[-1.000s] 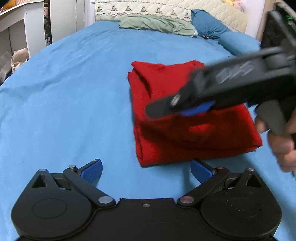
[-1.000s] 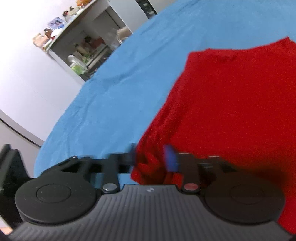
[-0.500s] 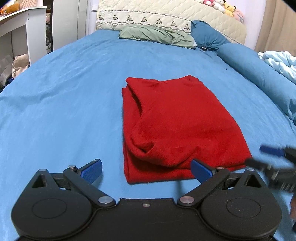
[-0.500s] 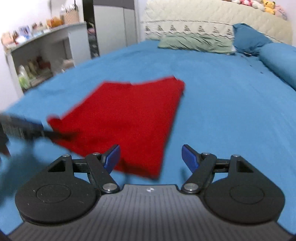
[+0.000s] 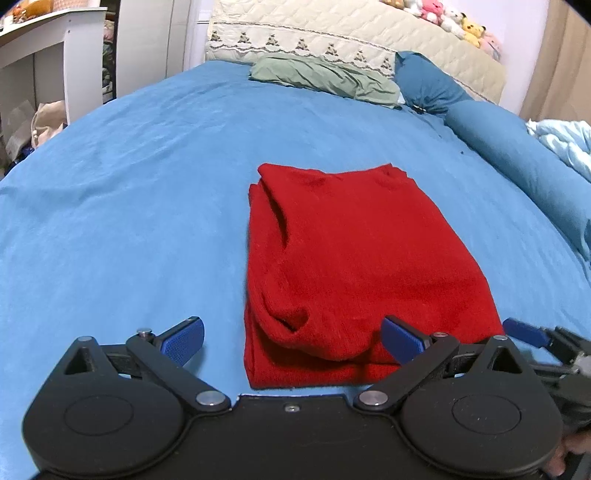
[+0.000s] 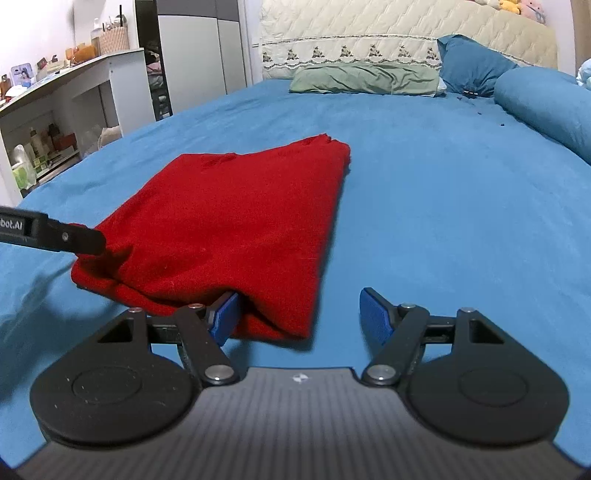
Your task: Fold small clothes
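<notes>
A red garment [image 5: 354, 258] lies folded into a rough rectangle on the blue bed sheet [image 5: 129, 221]. My left gripper [image 5: 291, 339] stands open at its near edge, with the near left corner between the wide jaws and neither pad pressing on it. One blue-padded finger [image 5: 522, 332] of the right gripper shows at the lower right. In the right wrist view the garment [image 6: 240, 221] stretches away to the left. My right gripper [image 6: 300, 314] is open around its near right corner, left pad against the fabric's edge. A black finger [image 6: 74, 238] of the left gripper reaches over the garment's left corner.
A green pillow [image 5: 325, 75] and blue pillows [image 5: 428, 83] lie at the quilted headboard [image 5: 351, 33]. A blue bolster [image 5: 517, 147] and a pale quilt [image 5: 565, 140] run along the right. White shelving [image 6: 74, 103] stands off the bed's left side.
The right gripper has swung off the top of the garment to its near right corner, letting go of the fabric with its jaws now wide. The left gripper has hardly moved.
</notes>
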Demonstrator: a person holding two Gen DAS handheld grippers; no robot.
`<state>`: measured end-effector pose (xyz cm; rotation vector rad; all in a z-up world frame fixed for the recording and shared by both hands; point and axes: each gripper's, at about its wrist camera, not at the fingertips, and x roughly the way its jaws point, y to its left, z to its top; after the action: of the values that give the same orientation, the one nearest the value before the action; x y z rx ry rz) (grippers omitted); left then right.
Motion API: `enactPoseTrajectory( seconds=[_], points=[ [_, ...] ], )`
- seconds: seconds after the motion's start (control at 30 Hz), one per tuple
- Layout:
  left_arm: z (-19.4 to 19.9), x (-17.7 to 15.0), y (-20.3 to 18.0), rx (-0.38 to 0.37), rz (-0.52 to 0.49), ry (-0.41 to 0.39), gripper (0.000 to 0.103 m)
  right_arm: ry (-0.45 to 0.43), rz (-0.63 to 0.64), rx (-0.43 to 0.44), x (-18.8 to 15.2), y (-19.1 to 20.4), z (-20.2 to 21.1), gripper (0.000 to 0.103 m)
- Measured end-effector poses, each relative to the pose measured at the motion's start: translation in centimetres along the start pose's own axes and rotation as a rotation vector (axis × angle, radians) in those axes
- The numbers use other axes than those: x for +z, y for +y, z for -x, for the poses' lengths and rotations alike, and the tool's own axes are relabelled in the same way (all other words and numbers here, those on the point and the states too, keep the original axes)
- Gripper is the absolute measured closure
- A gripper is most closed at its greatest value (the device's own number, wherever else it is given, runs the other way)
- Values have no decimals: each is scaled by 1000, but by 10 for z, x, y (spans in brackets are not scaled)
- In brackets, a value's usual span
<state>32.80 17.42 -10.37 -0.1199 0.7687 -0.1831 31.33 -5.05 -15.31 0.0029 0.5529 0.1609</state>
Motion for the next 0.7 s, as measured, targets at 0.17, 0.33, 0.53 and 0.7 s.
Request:
enactPoseTrajectory(
  seconds=[0.17,0.33,0.53,0.7],
  points=[
    [-3,3,5,27,15,-15,0,23,64,-50,-5,9,-15,19],
    [-20,-9,26,137,-13,49,6,-47,26,-164,2,-10,5,25],
    [-22,-18,22,161,-84,39,5,27,45,-140,-7,-22,-7,24],
    [4,-3,19,158,-58,13,6,52,14,-22,6,-34,13,22]
  ],
)
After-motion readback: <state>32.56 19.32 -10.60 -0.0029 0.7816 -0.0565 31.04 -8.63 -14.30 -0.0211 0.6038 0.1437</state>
